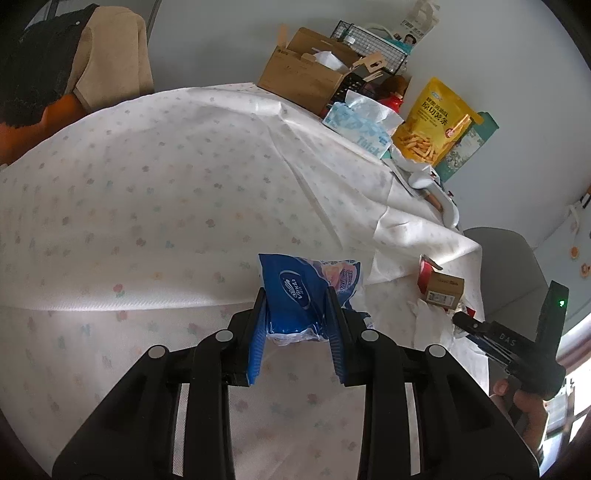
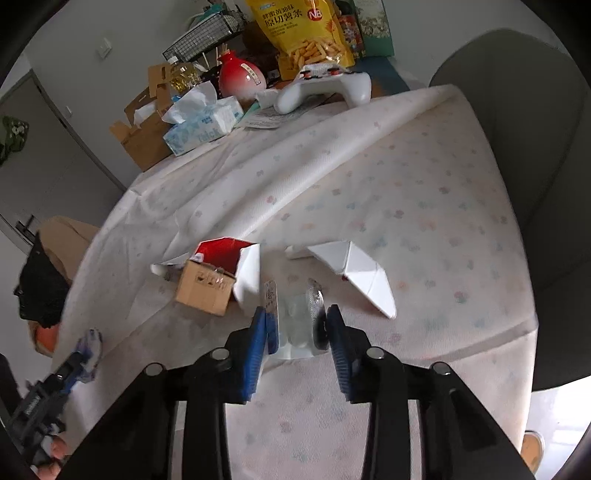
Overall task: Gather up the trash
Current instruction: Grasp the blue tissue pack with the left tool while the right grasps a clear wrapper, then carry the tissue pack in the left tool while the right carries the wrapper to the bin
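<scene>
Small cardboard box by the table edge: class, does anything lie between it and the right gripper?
Yes. A clear crumpled wrapper sits between the right gripper's fingers, ahead of the small cardboard box. A white folded carton flap also leans against the box's near side.

Blue wrapper with white logo [image 1: 295,291] between blue ribbed pads [image 1: 256,343] of black left gripper [image 1: 297,317]; white tablecloth [image 1: 166,184] dotted with pastel flowers; brown carton [image 2: 205,291] beside red-lined white box [image 2: 232,258]; yellow snack bag [image 2: 303,33] behind.
</scene>
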`<action>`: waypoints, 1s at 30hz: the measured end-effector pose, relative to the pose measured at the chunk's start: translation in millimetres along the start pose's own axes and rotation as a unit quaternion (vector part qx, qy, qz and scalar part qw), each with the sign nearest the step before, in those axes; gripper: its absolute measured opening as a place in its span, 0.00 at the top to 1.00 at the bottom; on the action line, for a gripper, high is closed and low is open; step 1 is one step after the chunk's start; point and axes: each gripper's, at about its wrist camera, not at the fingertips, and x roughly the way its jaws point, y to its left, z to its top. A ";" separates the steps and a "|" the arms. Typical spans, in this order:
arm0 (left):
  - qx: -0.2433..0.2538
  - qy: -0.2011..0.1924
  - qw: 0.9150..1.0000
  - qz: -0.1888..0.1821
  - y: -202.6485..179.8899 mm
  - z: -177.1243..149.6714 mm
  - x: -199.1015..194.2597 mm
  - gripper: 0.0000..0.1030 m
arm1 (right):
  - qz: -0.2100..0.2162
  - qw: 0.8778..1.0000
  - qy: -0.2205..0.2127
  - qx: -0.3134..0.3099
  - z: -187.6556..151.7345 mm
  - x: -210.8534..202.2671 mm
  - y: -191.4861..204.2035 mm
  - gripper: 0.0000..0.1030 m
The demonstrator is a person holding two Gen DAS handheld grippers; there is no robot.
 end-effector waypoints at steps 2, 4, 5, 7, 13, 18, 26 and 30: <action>0.000 -0.001 1.000 -0.004 -2.1 -2.8 -2.8 0.71 | 0.003 1.000 -0.004 0.001 -2.9 -6.5 -0.5 0.71; 0.002 -0.003 1.000 -0.008 -5.7 -5.5 -5.5 0.71 | -0.002 1.000 -0.017 -0.003 -7.2 -14.5 -1.4 0.71; 0.004 -0.003 1.000 -0.011 -7.9 -7.1 -7.0 0.71 | -0.003 1.000 -0.020 0.001 -9.3 -17.7 -2.9 0.72; 0.005 -0.003 1.000 -0.016 -10.6 -9.9 -10.0 0.71 | 0.007 1.000 -0.020 0.011 -14.3 -25.2 -6.6 0.72; 0.013 -0.009 0.999 -0.033 -24.1 -18.6 -23.1 0.71 | 0.046 0.998 -0.025 0.024 -38.8 -56.1 -11.6 0.72; 0.031 -0.009 0.998 -0.054 -45.2 -28.3 -33.4 0.71 | 0.076 0.996 -0.028 0.039 -57.8 -77.1 -16.2 0.72; 0.064 -0.004 0.994 -0.086 -82.2 -49.0 -43.9 0.71 | 0.073 0.994 -0.076 0.032 -87.2 -134.0 -30.1 0.72; 0.076 0.003 0.992 -0.105 -104.8 -60.2 -44.1 0.71 | 0.055 0.993 -0.102 0.037 -97.7 -160.6 -45.8 0.72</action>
